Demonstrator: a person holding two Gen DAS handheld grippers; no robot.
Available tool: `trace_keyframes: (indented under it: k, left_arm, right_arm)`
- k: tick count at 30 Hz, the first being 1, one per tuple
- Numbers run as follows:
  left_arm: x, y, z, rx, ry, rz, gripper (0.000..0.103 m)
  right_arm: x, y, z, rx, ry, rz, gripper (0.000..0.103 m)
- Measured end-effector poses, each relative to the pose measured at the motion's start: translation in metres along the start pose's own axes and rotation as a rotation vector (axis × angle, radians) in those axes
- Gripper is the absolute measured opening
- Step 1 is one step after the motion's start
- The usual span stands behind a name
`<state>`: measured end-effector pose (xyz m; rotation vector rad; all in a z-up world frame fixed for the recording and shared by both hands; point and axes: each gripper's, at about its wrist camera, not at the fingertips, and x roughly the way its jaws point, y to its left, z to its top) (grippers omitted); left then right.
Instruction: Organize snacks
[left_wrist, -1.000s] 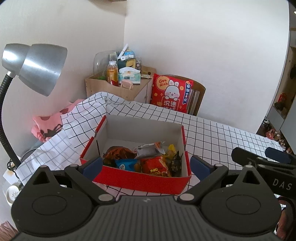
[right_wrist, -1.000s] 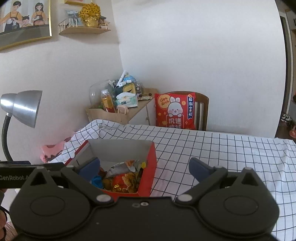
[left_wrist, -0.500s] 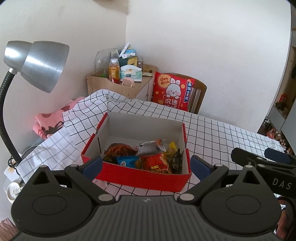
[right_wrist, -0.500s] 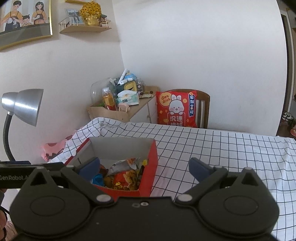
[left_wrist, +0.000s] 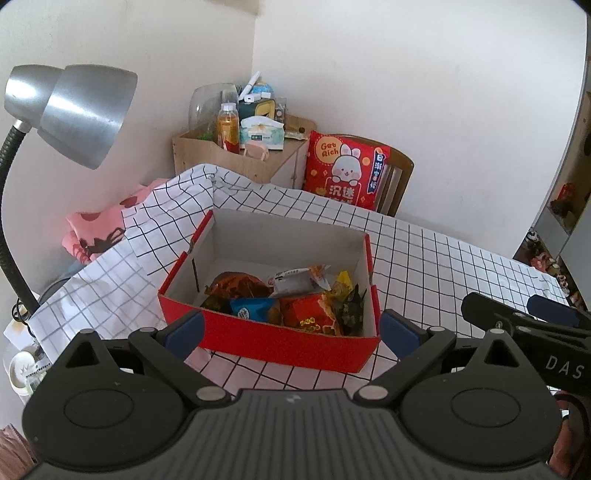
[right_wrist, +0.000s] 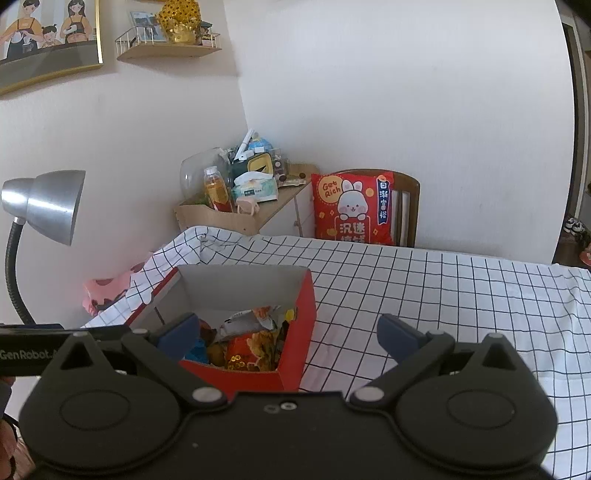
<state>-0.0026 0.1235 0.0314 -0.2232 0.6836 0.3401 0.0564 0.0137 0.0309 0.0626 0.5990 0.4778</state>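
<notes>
Right now both sets of tongs hang above the near edge of the desk (right_wrist: 424, 288) with their jaws spread wide and nothing between them. The left tongs (left_wrist: 291, 328) sit just behind the red box (left_wrist: 273, 339), its front wall spanning the gap between the two blue pads (left_wrist: 184, 330). The right tongs (right_wrist: 286, 332) are off to the box's right side, so the same red box (right_wrist: 295, 332) lies ahead and to their left, and checked cloth lies straight ahead of them.

The snacks (left_wrist: 291, 295) are already piled inside the box: an orange-brown packet (left_wrist: 236, 284) at the left, a small blue one (left_wrist: 251, 308) nearest the front wall, a red one (left_wrist: 310, 310) beside it, a silvery wrapper (left_wrist: 295, 278) behind, and dark and yellow wrappers against the right wall. No loose snack shows on the cloth in either view, so the sorting looks close to done, or it carries on inside the box.

The risks, as I judge them, come from the box itself. It is light cardboard on a loose, wrinkled cloth, so a push from either tongs could slide it or bunch the fabric. Its left wall looks split and bent outward, and a squeeze there could fold it. Reaching in for one wrapper may snag a neighbour, since the packets overlap. The two tools are also near each other and could knock together.
</notes>
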Motion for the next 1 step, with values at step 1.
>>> trace_keyframes:
  k: [1]
  left_arm:
    - [0.0003, -0.0005, -0.0001, 0.001, 0.002, -0.001, 0.101]
  right_arm:
    - [0.0001, -0.0009, -0.0007, 0.004, 0.003, 0.001, 0.103]
